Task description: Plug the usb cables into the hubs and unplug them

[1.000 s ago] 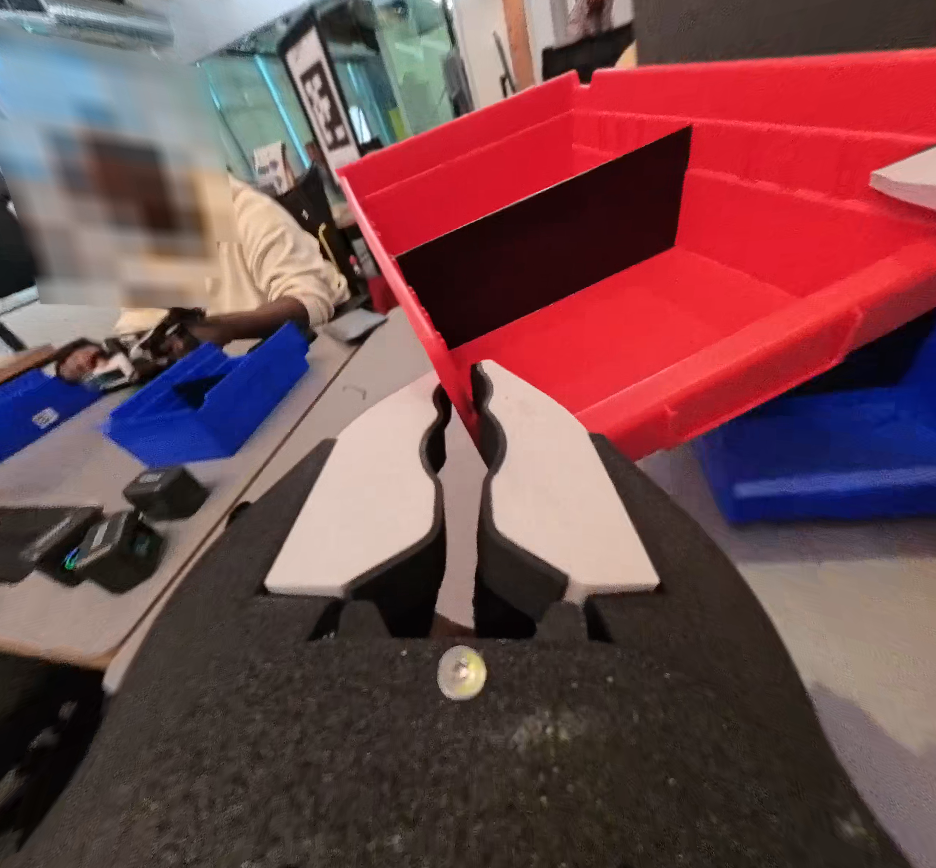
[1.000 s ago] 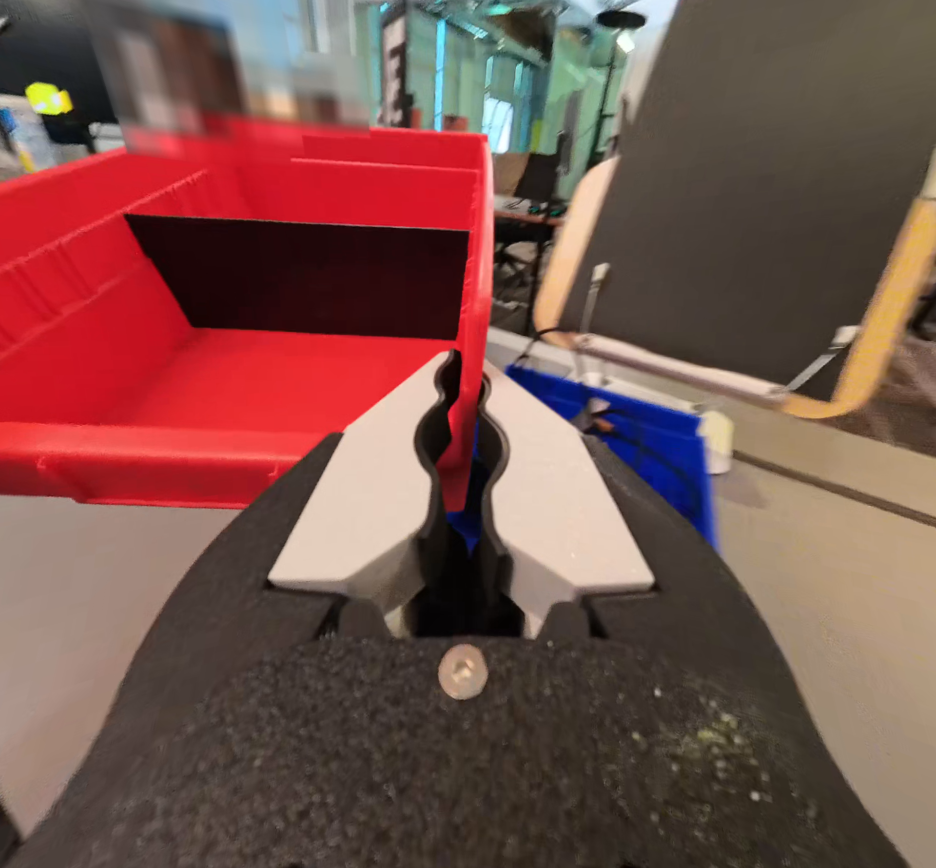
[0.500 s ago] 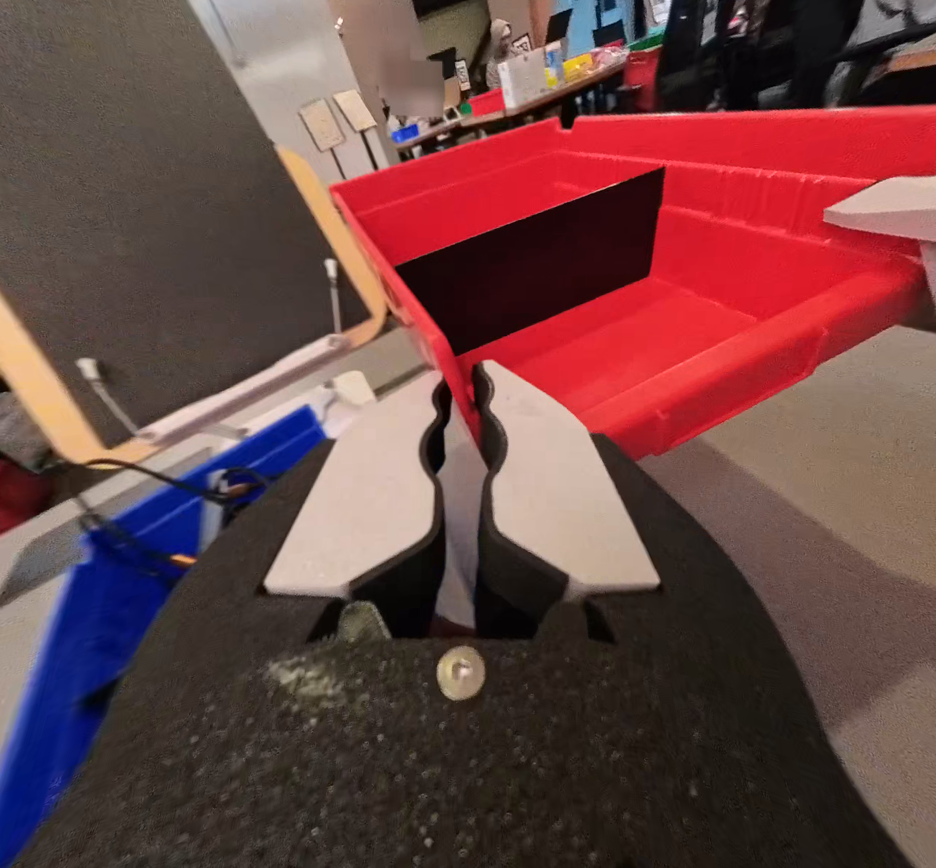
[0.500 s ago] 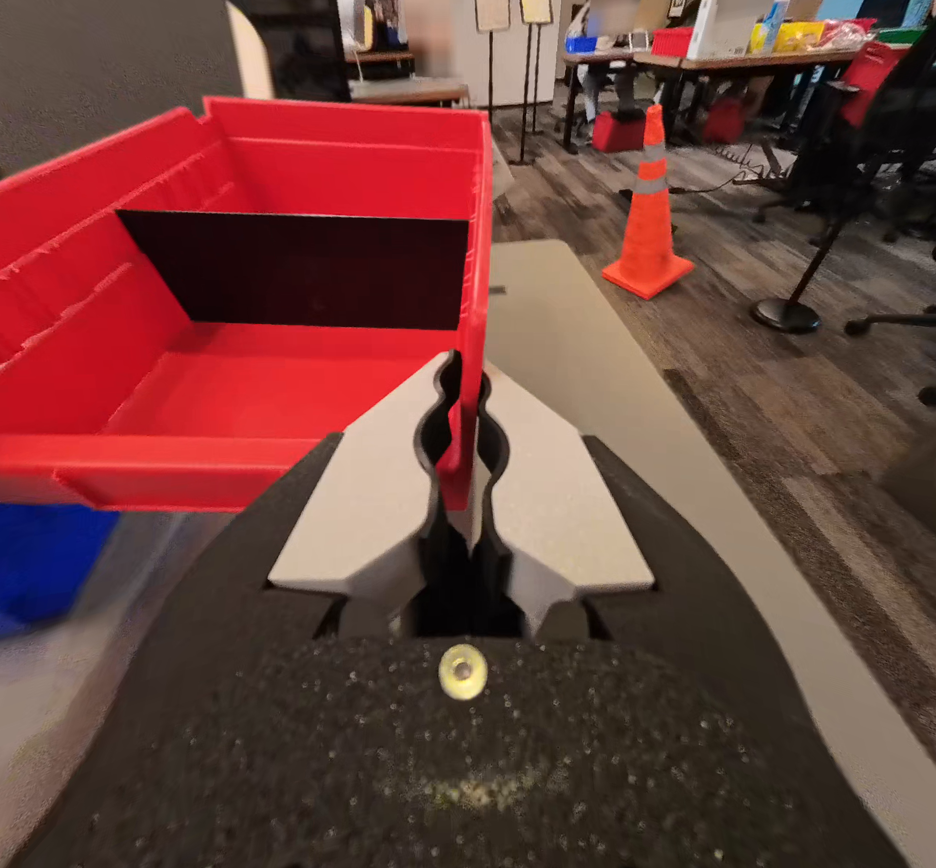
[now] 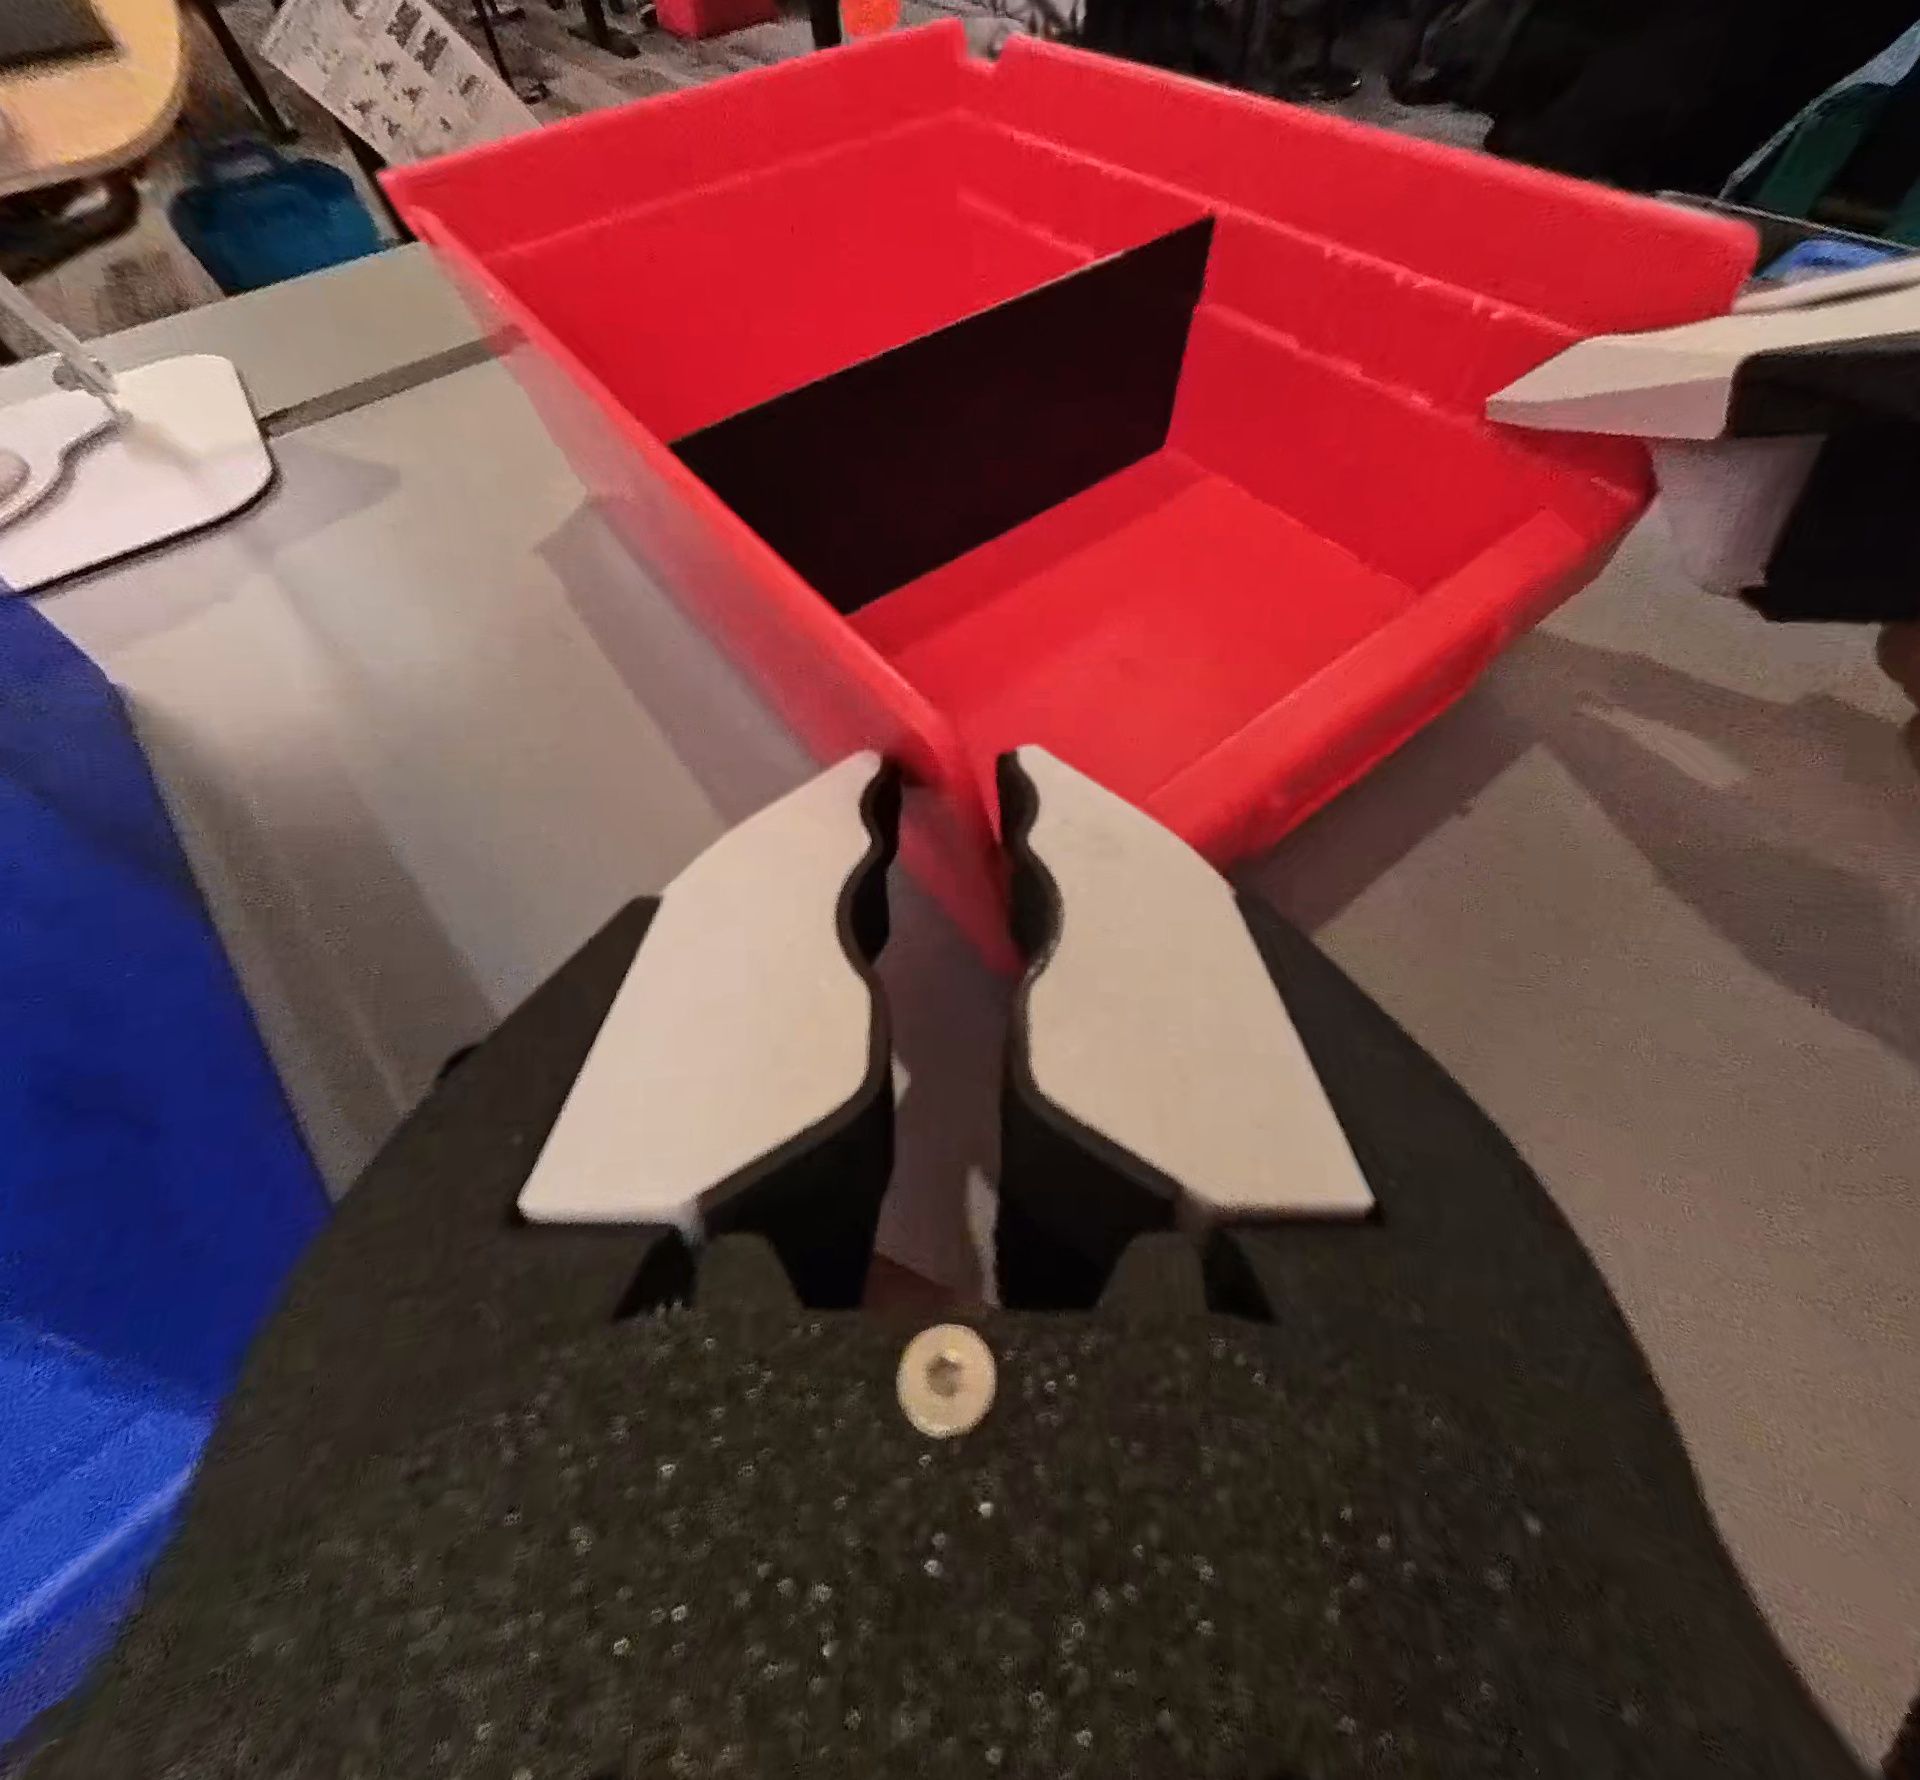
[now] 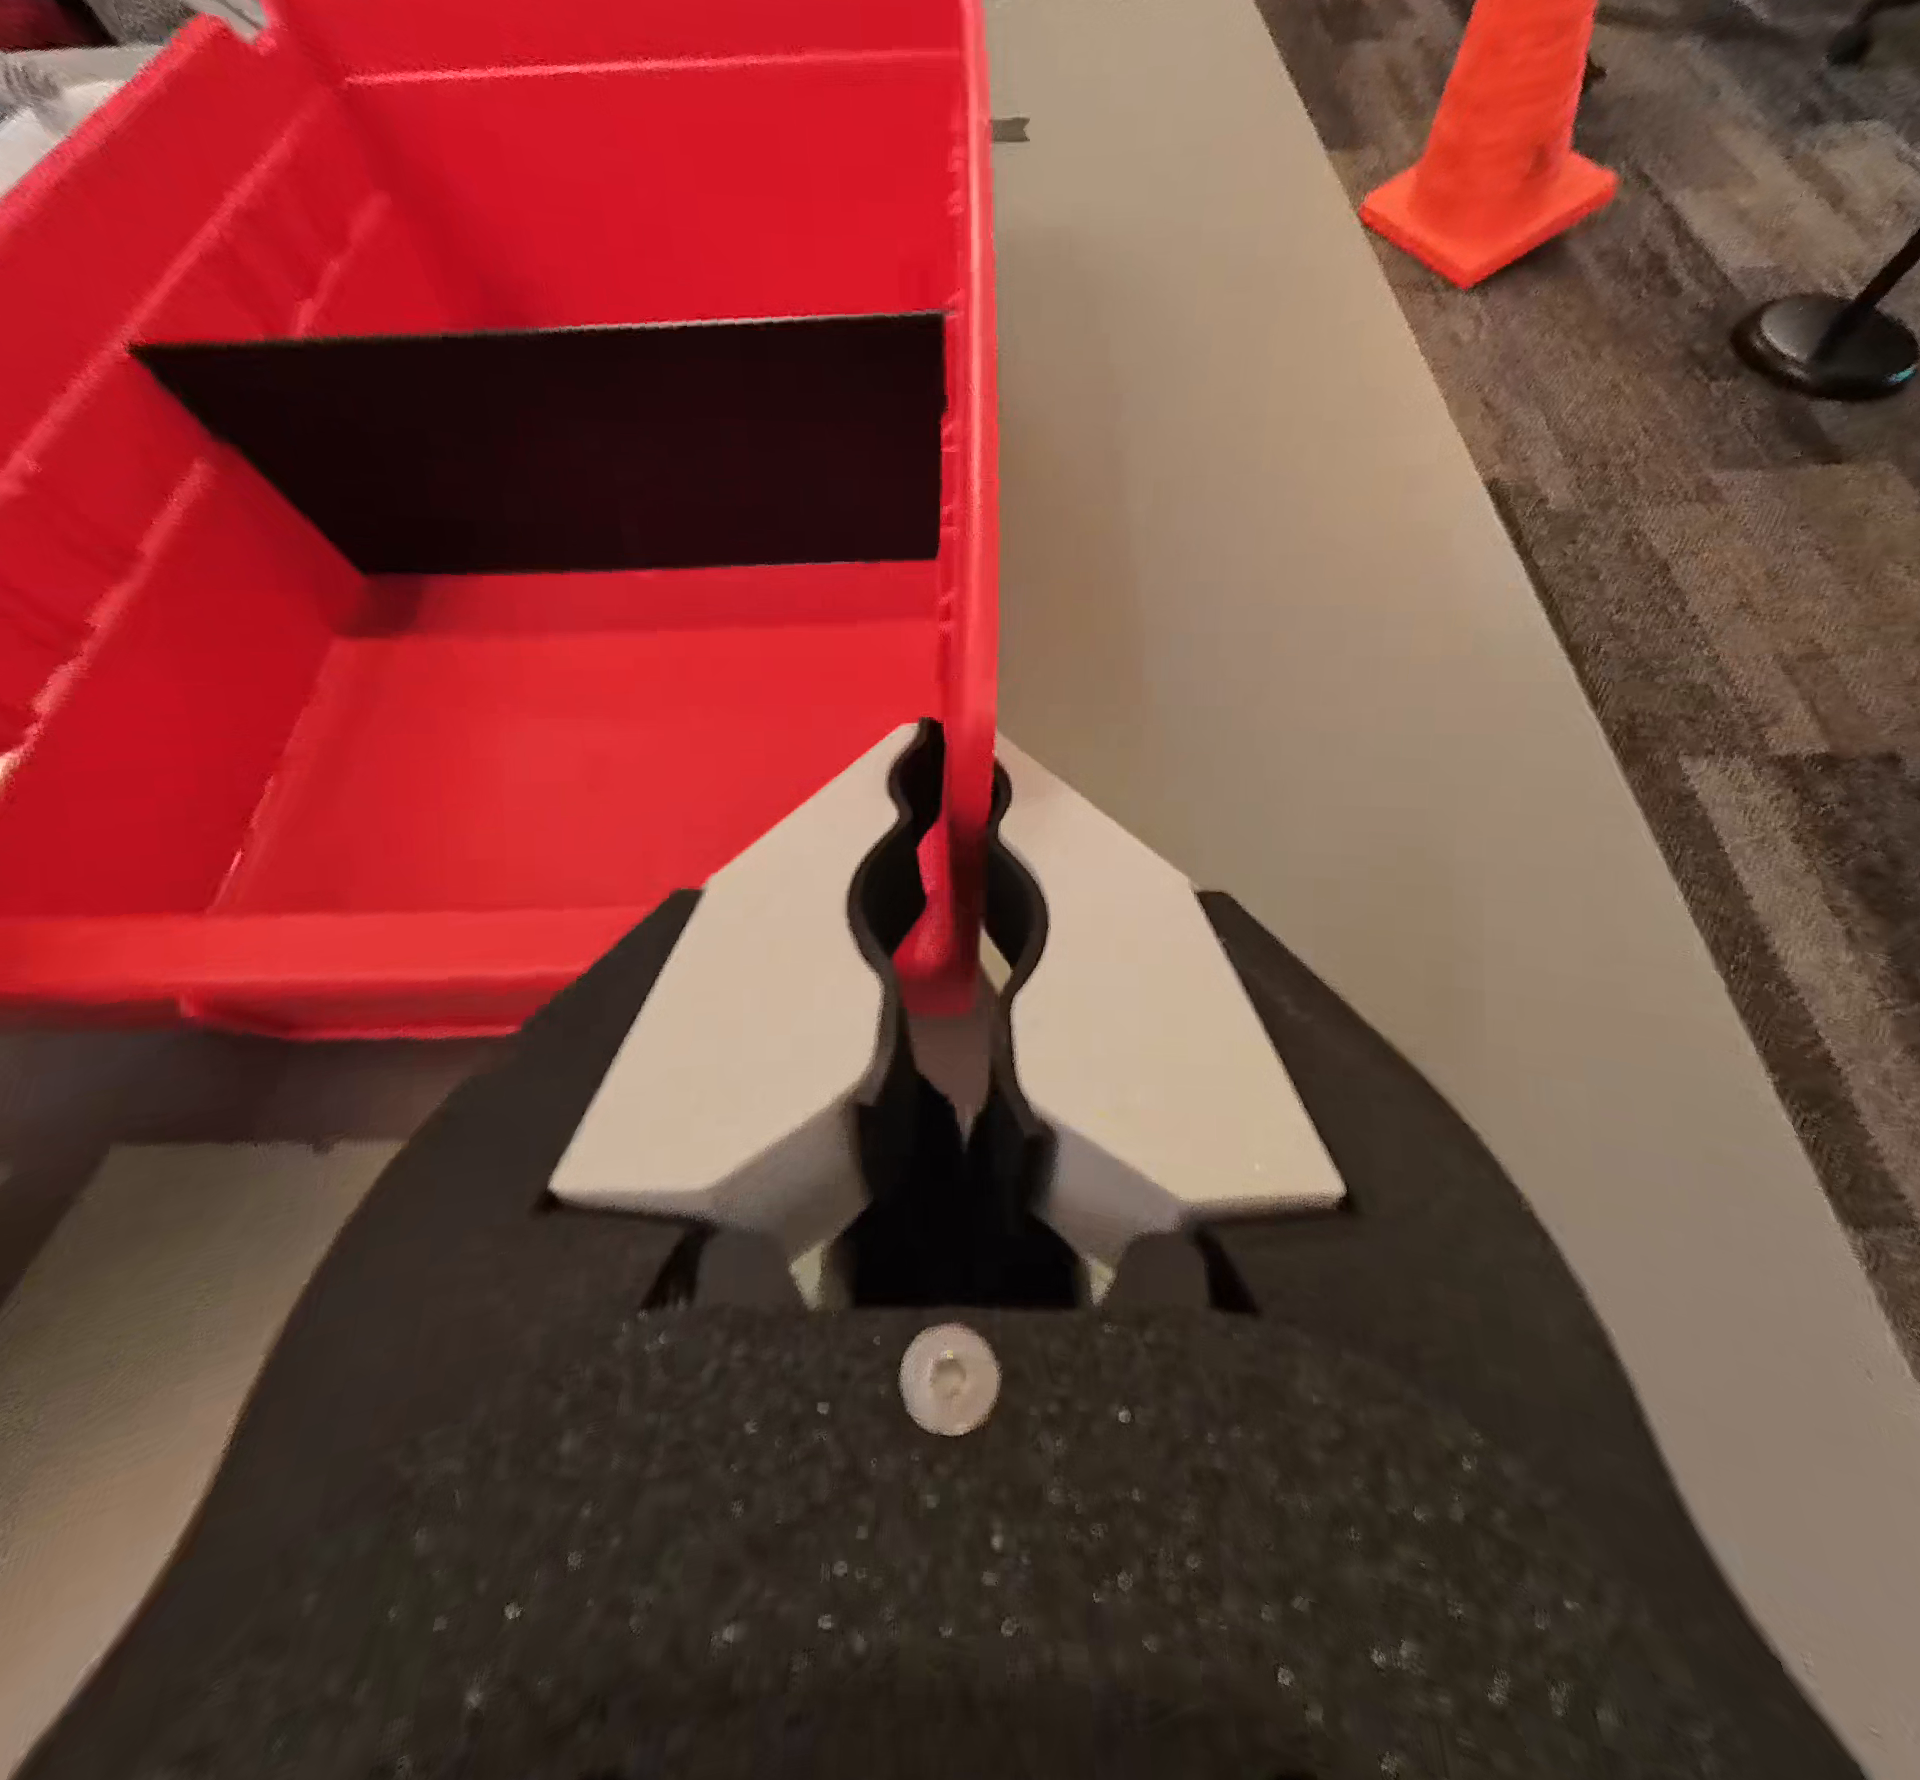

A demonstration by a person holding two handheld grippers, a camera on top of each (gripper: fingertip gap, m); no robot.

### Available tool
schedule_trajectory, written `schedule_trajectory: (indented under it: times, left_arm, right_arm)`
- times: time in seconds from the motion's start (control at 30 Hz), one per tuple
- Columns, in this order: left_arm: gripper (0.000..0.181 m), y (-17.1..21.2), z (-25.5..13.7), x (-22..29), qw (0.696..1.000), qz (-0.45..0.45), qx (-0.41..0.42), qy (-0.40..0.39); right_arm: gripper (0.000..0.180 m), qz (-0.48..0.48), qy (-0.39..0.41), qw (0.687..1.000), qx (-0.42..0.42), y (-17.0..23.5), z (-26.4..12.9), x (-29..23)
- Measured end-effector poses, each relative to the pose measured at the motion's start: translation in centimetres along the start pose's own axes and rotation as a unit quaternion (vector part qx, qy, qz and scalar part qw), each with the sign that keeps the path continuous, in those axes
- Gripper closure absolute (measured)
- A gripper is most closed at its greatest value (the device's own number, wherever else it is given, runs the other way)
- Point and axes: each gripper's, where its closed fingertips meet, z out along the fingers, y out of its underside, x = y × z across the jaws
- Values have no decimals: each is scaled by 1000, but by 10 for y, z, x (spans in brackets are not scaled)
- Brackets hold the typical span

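Observation:
An empty red bin point(image 5: 1143, 650) with a black divider point(image 5: 935, 442) sits low over the grey table point(image 5: 416, 691). My left gripper point(image 5: 945, 785) is shut on the bin's near left corner wall. My right gripper point(image 6: 961, 743) is shut on the bin's right side wall point(image 6: 971, 380), and its grey finger shows at the right of the left wrist view point(image 5: 1662, 380). The bin point(image 6: 520, 743) and divider point(image 6: 571, 442) also show in the right wrist view. No USB cable or hub is in view.
A blue bin point(image 5: 104, 1055) stands close on the left. A white stand base point(image 5: 135, 463) lies at the table's far left. The table point(image 6: 1299, 587) ends at the right, with carpet floor, an orange cone point(image 6: 1507, 68) and a black stand foot point(image 6: 1829, 348) beyond. There is about 20 cm between the tips of the two grippers.
Both grippers have swung the red bin round, away from above the blue bin, and lowered it to the grey table. Both views now tilt downward. The left fingers stand slightly wider.

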Motion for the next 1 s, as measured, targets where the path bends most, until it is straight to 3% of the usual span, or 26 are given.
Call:
schedule_trajectory:
  times: [0.2,0.33,0.43,0.5,0.6,0.73,0.77,0.87,0.9,0.97,1.0]
  left_arm:
    - [157,8,-14,14,997,-20,-15,71]
    - [156,20,-57,4,995,-31,-11,94]
    - [155,20,-112,-43,998,-38,17,50]
    - [152,18,-151,-105,997,-43,53,-35]
    - [149,30,-204,-202,979,-86,75,-169]
    - [137,66,-216,-266,968,-111,10,-224]
    - [137,70,-211,-270,970,-114,0,-213]
    - [147,83,-186,-269,978,-134,-30,-158]
    - [156,87,-179,-269,979,-137,-36,-145]
    - [168,89,-175,-271,978,-140,-34,-153]
    - [170,90,-176,-275,977,-120,-45,-171]
  right_arm:
    - [175,48,-16,999,-9,5,-2,-3]
    - [166,45,16,999,7,3,-9,3]
    - [165,49,26,996,63,-21,-22,3]
    - [157,42,61,993,96,-40,-39,1]
    - [159,-51,-2,986,157,-74,-57,-84]
    - [143,-47,-222,970,88,-44,-46,-272]
    - [136,-51,-225,970,71,-31,-37,-299]
    - [134,-80,-110,990,43,-9,6,-320]
    - [141,-99,-85,991,38,-5,17,-322]
    - [172,-112,-79,990,27,1,30,-336]
    - [173,-92,-67,993,26,-1,30,-338]
